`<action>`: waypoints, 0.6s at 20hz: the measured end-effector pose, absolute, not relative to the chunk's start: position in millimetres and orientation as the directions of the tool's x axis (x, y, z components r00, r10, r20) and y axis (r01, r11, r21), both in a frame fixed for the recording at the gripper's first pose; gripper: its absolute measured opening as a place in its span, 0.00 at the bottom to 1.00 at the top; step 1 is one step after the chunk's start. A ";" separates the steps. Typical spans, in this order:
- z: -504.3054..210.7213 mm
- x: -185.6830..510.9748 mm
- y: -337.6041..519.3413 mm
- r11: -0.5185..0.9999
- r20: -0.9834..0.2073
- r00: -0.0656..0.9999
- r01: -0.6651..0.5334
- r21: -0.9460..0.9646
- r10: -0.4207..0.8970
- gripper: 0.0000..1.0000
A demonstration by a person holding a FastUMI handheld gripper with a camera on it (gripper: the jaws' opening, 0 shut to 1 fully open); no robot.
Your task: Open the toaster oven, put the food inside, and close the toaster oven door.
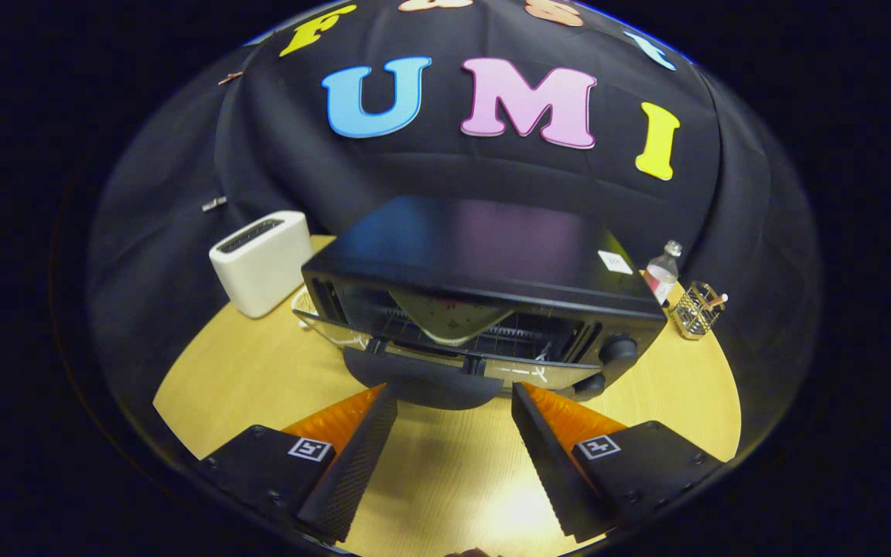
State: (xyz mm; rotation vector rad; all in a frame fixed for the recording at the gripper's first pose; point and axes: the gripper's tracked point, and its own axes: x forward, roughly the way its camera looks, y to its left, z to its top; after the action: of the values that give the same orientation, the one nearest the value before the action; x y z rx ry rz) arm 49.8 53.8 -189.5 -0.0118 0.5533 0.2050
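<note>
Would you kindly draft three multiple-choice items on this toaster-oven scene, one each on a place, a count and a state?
1. Where does the white toaster stand?
A. On top of the toaster oven
B. On the table beside the toaster oven
C. Between the fingers

2. How many knobs show on the toaster oven?
A. Two
B. Four
C. None

3. How is the oven door?
A. Fully shut
B. Removed
C. Swung down open

Answers: 1 B, it sits on the wooden table next to the oven. 2 A, two dark knobs sit one above the other at the oven's front corner. 3 C, the glass door hangs down with its handle just ahead of the open gripper, and the rack shows inside.
</note>
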 end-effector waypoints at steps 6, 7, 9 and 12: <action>-121.0 51.8 24.5 0.987 -0.360 0.919 -0.159 0.026 0.158 0.98; -113.9 47.0 20.1 0.988 -0.342 0.927 -0.150 0.033 0.152 0.98; -99.8 40.2 5.8 0.992 -0.311 0.942 -0.122 0.045 0.130 0.99; -75.1 29.9 -17.3 0.996 -0.238 0.968 -0.082 0.022 0.085 0.98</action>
State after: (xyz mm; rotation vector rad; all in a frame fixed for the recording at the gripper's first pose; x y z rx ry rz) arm 29.9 -17.3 -75.1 0.0122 0.2410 0.0842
